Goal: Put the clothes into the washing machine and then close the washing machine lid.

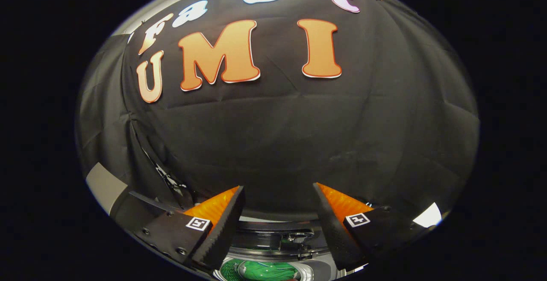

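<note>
clothes: something green [267, 271] lies low down between the two fingers, inside a round opening; it looks like the clothes, already in the tub, but so little of it shows that this is a guess
washing machine: the top of the washing machine [277, 240] sits just below and between the fingers, with a dark curved rim and a small catch or hinge part in the middle
lid: i cannot tell for sure where the lid is; the round opening looks uncovered, so the lid seems to be up and not closed yet
done so far: the first part looks done, if the green thing is the clothes, since it is in the tub and not in the fingers
left to do: the lid has to come down over the opening; the fingers would need to reach it and push or pull it shut
gripper: the gripper [278, 212] points over the machine at the black cloth wall beyond it
jaws: spread wide apart, with a big gap between them
holding: nothing; no cloth hangs from either finger and nothing is pinched
touching: the orange fingers [213, 207] with black toothed pads look free in the air above the machine; i see them pressing on nothing
</note>
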